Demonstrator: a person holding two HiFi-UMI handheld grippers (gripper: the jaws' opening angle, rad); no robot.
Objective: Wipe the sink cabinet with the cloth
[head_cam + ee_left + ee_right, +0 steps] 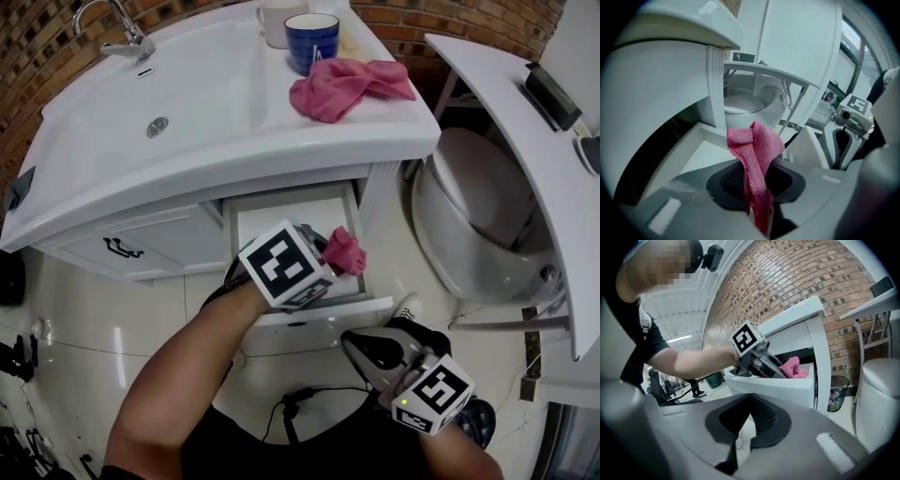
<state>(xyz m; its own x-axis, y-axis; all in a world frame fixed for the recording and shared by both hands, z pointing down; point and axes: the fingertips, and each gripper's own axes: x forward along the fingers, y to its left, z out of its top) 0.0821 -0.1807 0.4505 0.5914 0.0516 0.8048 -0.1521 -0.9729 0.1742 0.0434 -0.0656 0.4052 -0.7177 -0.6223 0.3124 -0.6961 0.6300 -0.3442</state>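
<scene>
— Well, where's the pink cloth [757, 150]?

— Clamped in the left tongs [330, 251], near the middle of the head view, over the open drawer [281, 217] of the sink cabinet [155, 234]. The jaws pinch it along a fold. One bunched end stands up past the tips and the rest trails down between them.

— What's the fabric like?

— A soft knit with a fine looped nap, rose pink, crumpled rather than flat.

— And the cabinet?

— Glossy white and smooth. The drawer is a plain white box pulled out toward six o'clock. At nine o'clock from it, a closed front carries a dark curved handle [122, 249]. The worktop [375, 131] above is a rounded white slab with a shallow basin [187, 89] moulded in, and a chrome tap [117, 28] stands at eleven o'clock.

— Anything lying on it?

— At one o'clock there's a second cloth [347, 84] of the same pink, heaped just beside a ribbed blue cup [311, 42]. A white cup [279, 21] stands at the blue one's nine o'clock.

— The right tongs [356, 345]?

— At five o'clock, low and apart from the drawer, with the jaws together and nothing between them.

— Any markings?

— Each cube shows a black-and-white square pattern. A white toilet [478, 225] sits at three o'clock, and a brick wall [56, 37] runs behind the worktop.
</scene>
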